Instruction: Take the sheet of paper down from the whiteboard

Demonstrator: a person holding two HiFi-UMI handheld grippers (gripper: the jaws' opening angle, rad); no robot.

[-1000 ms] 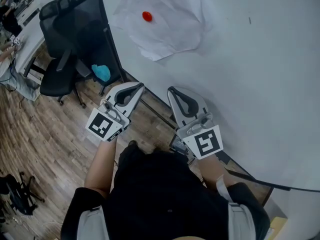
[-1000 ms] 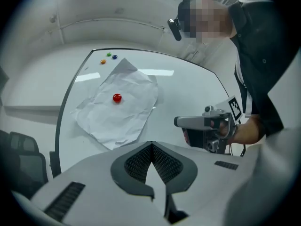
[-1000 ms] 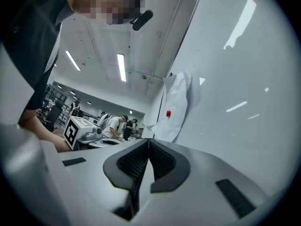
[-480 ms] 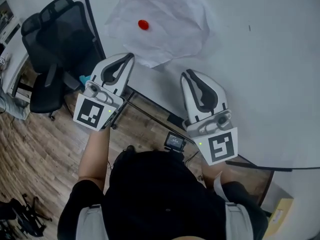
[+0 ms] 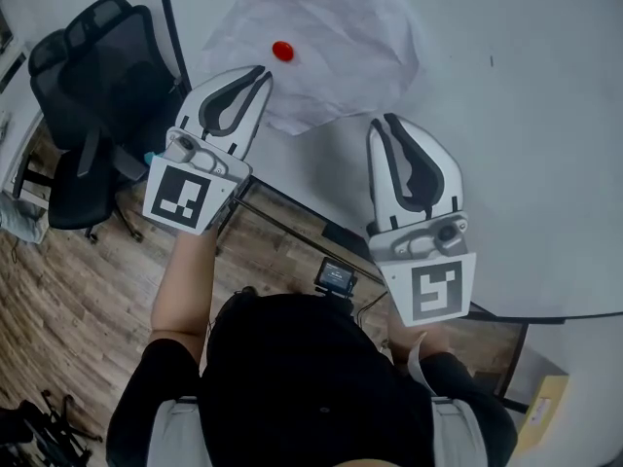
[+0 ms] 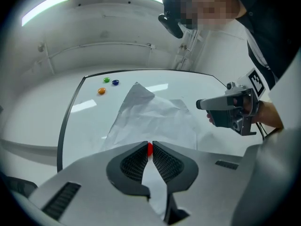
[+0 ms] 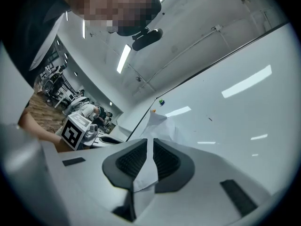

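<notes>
A crumpled white sheet of paper (image 5: 331, 47) hangs on the whiteboard (image 5: 526, 115), pinned by a red magnet (image 5: 282, 50). My left gripper (image 5: 263, 72) points up at the sheet's lower left, its tips just short of the magnet. Its jaws have just been opening by a sliver and nothing is between them. In the left gripper view the magnet (image 6: 150, 148) shows through that slit, on the paper (image 6: 155, 117) beyond. My right gripper (image 5: 382, 122) is raised below the sheet's right part, shut and empty, with the paper (image 7: 162, 126) ahead of it.
A black office chair (image 5: 88, 95) stands left of the board on the wooden floor (image 5: 58, 290). Orange (image 6: 101, 91), green (image 6: 106, 80) and blue (image 6: 115, 82) magnets sit high on the board. A small dark device (image 5: 336, 275) lies below the board's edge.
Both grippers have risen from below the board's edge toward the sheet. The left one now reaches the sheet's lower left by the magnet; the right one stands over the board.
</notes>
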